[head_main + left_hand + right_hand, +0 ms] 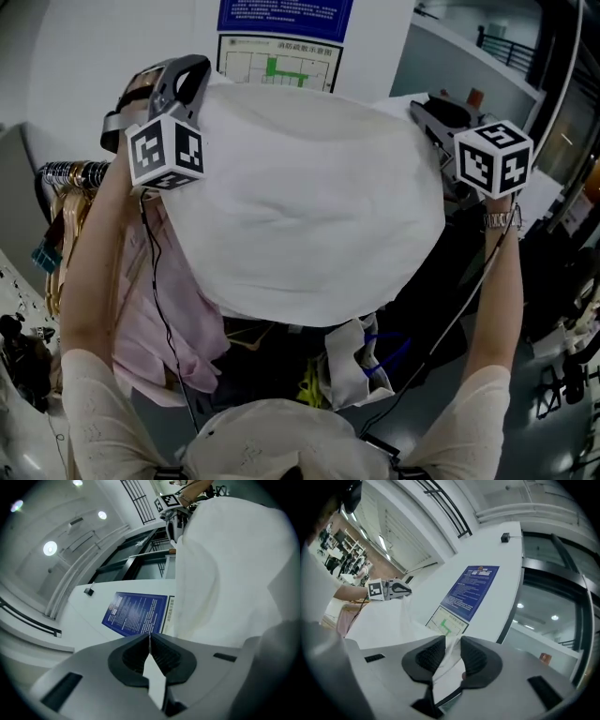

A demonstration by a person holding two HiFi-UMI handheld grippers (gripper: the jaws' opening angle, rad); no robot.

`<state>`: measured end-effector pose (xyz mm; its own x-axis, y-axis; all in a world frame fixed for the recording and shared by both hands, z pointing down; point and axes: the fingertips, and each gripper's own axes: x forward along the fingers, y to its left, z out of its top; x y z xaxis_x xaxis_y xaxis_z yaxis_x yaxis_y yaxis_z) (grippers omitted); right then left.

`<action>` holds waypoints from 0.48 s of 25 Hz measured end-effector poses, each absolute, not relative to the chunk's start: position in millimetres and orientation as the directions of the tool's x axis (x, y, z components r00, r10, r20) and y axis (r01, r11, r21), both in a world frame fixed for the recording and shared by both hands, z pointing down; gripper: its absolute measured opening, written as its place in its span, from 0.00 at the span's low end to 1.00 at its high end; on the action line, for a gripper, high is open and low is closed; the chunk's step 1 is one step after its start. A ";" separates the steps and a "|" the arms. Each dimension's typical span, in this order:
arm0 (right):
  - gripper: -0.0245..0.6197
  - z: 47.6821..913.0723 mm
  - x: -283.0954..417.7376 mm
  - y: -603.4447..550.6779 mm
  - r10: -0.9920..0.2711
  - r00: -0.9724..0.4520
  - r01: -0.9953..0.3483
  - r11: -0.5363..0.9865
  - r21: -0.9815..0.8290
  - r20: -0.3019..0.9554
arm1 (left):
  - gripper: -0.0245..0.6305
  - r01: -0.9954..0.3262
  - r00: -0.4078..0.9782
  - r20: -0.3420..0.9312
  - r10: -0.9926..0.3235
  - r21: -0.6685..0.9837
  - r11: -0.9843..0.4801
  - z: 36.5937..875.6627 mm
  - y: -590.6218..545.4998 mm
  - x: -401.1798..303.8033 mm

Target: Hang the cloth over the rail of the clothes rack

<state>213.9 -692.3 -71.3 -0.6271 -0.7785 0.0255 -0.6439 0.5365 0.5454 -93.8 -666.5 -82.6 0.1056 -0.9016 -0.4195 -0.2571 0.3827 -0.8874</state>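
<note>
A white cloth (309, 206) is held up high and spread wide between both grippers, hiding most of what lies behind it. My left gripper (202, 79) is shut on its upper left corner; a strip of cloth (154, 677) shows pinched between the dark pads (133, 656). My right gripper (419, 110) is shut on the upper right corner, with bunched cloth (449, 660) between its pads (476, 660). The rack's rail (67, 173) pokes out at the left, below the left gripper, with hangers on it. Each gripper view catches the other gripper (169, 501) (389, 588) across the cloth.
A pink garment (141, 300) hangs from the rail at lower left, with dark clothes and a white bag (352, 361) below the cloth. A white wall with a blue notice (281, 14) stands right behind. Equipment crowds the right side (562, 309).
</note>
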 end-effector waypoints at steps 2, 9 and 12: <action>0.19 -58.9 219.7 -699.2 -0.754 -0.651 -0.615 0.591 0.521 0.086 | 0.07 -0.264 0.095 -0.377 -0.921 -0.902 0.342 -77.0 -673.5 -97.1; 0.20 -34.9 240.5 -702.1 -0.656 -0.740 -0.551 0.717 0.428 0.147 | 0.07 -0.217 0.072 -0.263 -0.962 -0.945 0.243 -62.2 -686.6 -92.7; 0.20 -42.6 253.6 -698.4 -0.611 -0.788 -0.550 0.756 0.356 0.081 | 0.07 -0.189 0.055 -0.244 -0.968 -0.955 0.230 -59.3 -688.1 -92.7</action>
